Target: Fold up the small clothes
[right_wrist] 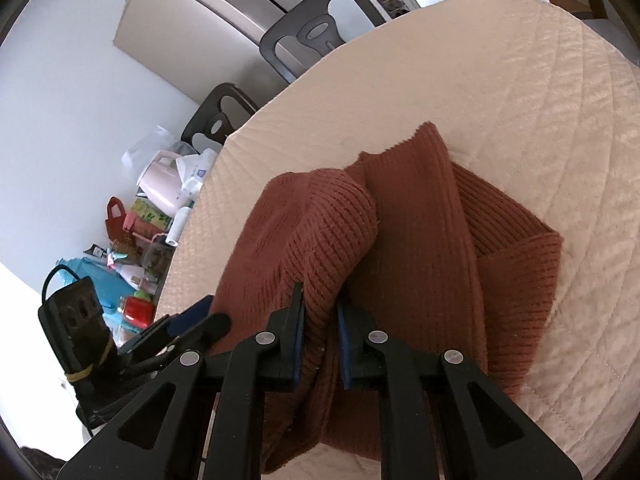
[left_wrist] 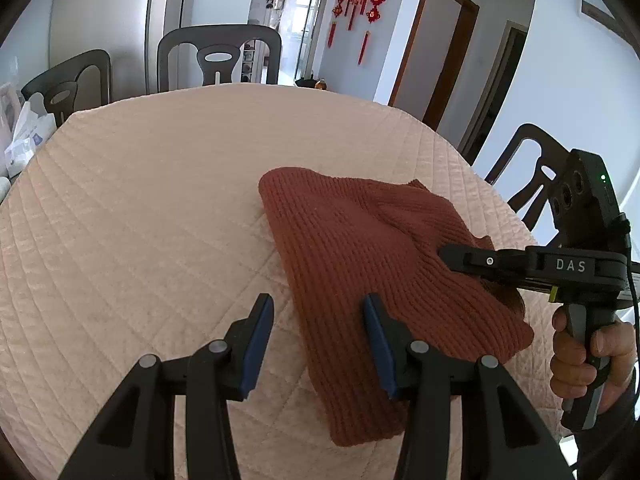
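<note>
A rust-brown ribbed knit garment (left_wrist: 360,256) lies partly folded on the peach quilted table cover (left_wrist: 140,200). In the left wrist view my left gripper (left_wrist: 318,304) stands open over the garment's near left edge, with nothing pressed between its blue pads. My right gripper (left_wrist: 452,258) comes in from the right, held by a person's hand (left_wrist: 580,356), and its tip sits in the cloth. In the right wrist view my right gripper (right_wrist: 320,304) is shut on a raised fold of the knit garment (right_wrist: 420,220). The left gripper (right_wrist: 192,316) shows at the garment's left edge.
Dark chairs (left_wrist: 218,56) stand around the table, one at the right (left_wrist: 532,172). A side surface holds clutter: a pink kettle (right_wrist: 160,184), bags and bottles. The table's edge (right_wrist: 208,200) curves close to the garment's left side. Bare cover (right_wrist: 540,80) stretches beyond the garment.
</note>
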`<state>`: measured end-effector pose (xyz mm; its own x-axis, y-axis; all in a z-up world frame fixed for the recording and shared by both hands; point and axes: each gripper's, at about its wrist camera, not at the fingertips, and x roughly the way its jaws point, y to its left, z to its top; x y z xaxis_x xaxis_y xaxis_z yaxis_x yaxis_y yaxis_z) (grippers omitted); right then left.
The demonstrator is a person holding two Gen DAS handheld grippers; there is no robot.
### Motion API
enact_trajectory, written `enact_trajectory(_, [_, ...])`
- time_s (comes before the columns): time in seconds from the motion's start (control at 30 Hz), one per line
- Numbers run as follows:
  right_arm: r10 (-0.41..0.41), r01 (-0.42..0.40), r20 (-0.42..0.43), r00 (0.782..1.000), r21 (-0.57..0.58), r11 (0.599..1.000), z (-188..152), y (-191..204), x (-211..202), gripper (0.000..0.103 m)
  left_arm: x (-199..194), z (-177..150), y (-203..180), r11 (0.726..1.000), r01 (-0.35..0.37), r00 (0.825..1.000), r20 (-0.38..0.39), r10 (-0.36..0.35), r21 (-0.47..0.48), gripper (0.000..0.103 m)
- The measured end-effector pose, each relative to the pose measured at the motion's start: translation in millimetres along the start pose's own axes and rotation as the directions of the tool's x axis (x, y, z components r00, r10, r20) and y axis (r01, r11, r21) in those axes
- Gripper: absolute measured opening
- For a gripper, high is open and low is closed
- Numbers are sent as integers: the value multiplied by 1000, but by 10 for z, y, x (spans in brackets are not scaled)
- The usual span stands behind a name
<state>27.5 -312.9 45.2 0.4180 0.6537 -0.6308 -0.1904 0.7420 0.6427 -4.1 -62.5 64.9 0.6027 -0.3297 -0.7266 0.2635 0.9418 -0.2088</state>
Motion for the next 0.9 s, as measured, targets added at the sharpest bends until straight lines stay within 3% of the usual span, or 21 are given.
enact_trajectory(0.23, [4,-3,26,1000,-21,1000,50,4,-90,13,6,21,-87,1000,0,1000,-4,0,14,49])
enact_trajectory(0.53, [-48,49,105,993,-7,999,144,-133,-422,13,-14,131,-186,999,40,999,23,-40,20,49])
enact_trajectory(0.73, [-90,84,83,992,78,993,42,-493,-389,13,137,94,-169,996,89,996,-17,-89,-10,50])
enact_trajectory(0.9, [-86,81,80,993,70,994,65,-510,-393,15,153,86,-159,996,93,995,-23,-93,-15,50])
